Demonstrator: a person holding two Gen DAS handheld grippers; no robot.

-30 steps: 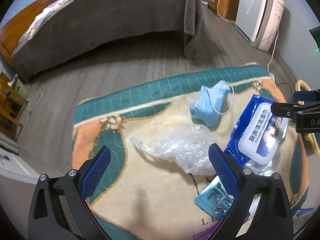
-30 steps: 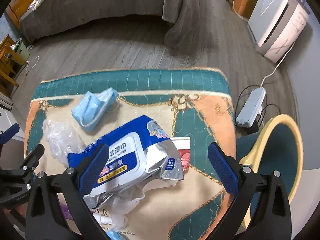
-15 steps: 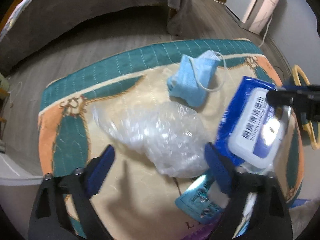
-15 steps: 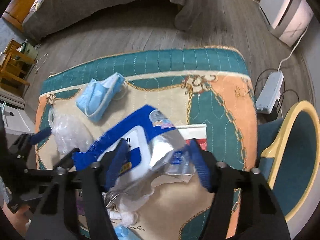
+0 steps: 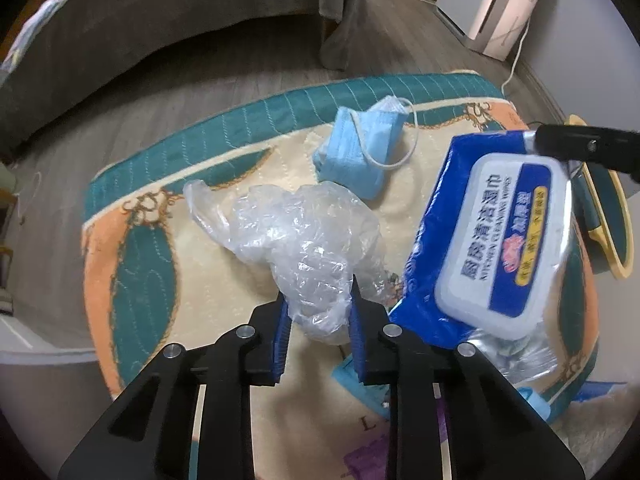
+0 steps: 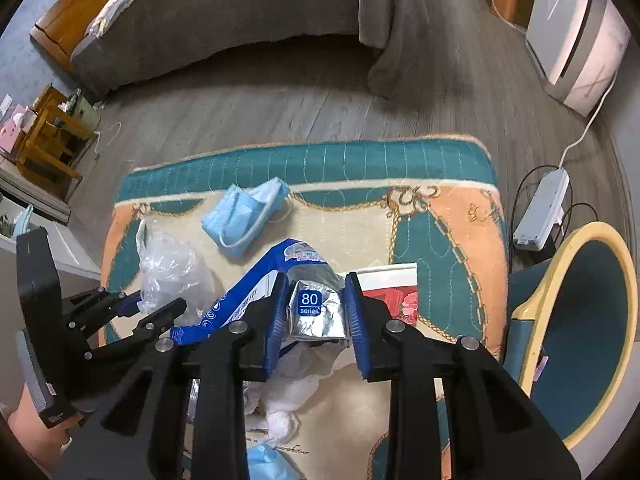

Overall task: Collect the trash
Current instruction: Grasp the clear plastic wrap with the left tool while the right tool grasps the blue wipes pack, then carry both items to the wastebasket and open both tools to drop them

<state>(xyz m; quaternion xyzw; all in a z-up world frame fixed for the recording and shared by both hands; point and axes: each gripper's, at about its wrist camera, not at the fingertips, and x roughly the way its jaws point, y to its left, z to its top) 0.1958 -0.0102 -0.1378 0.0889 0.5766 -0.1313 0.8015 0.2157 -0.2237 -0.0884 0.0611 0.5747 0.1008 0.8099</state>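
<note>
Plastic bag (image 5: pixel 304 248): crinkled clear film, its near end pinched between the pads of the left claw (image 5: pixel 318 322); the rest trails ahead of the tips on the rug (image 5: pixel 132 248).
Left claw: a second ago spread wide above the bag — now pressed together on it.
Wipes pack (image 6: pixel 316 308): blue and silver, its folded foil end clamped in the right claw (image 6: pixel 316 320); seen from the left claw, the pack (image 5: pixel 500 240) sits tilted just to the right, apparently lifted off the rug.
Right claw: was spread over the pack, now closed on it.
Meaning: both hands now hold a piece of trash, so carrying off looks like the next step.
Left to collect: blue face mask (image 5: pixel 360 156) ahead of both claws, untouched; white tissue (image 6: pixel 296 384) under the right claw; red-and-white packet (image 6: pixel 396 296) just right of it.
</note>
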